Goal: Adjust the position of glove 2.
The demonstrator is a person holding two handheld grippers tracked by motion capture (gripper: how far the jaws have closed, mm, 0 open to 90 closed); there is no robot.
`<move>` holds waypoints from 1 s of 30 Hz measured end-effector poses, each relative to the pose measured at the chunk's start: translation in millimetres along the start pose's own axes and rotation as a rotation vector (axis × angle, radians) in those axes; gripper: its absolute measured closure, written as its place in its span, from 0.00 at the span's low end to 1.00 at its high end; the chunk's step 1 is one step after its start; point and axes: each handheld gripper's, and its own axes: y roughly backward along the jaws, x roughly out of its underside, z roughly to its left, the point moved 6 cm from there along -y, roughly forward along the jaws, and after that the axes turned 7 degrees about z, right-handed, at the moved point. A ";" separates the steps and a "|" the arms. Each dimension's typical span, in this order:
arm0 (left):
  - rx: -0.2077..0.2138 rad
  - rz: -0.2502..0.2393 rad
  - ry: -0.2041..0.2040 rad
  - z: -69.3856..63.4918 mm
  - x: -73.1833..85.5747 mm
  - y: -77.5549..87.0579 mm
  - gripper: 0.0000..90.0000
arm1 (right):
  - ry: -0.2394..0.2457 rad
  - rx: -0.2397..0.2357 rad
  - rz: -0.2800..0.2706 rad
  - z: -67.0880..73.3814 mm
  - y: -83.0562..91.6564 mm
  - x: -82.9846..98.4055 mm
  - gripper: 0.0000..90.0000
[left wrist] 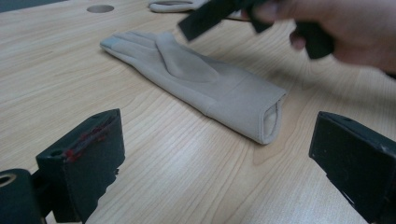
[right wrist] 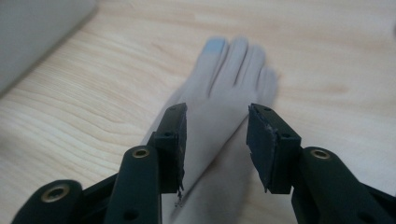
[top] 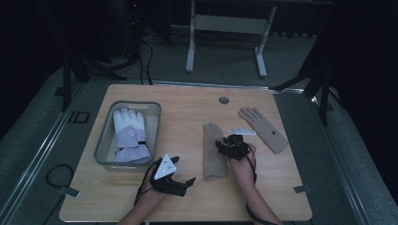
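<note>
A beige glove lies flat at the table's middle, fingers pointing away; its open cuff faces my left gripper. My right gripper hovers over its palm, jaws open on either side of the glove below, not closed on it. My left gripper stands wide open near the front edge, left of the cuff, holding nothing. A second beige glove lies to the right. A white and lavender padded glove rests in a grey bin.
The grey bin stands at the table's left, its wall blurred in the right gripper view. A round hole sits near the table's far edge. Bare wood lies between the bin and the gloves. A desk frame stands beyond.
</note>
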 end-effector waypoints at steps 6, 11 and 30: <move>0.004 -0.005 -0.001 0.3 0.5 0.5 0.04 | 0.107 0.016 -0.048 -31.8 24.0 -11.6 0.63; 0.008 -0.008 0.000 0.6 0.7 1.2 0.04 | 0.093 0.050 -0.090 -73.4 40.2 -15.3 0.64; 0.026 -0.017 0.000 -1.3 0.8 0.2 0.04 | 0.020 0.192 0.001 -191.8 15.1 -23.2 0.64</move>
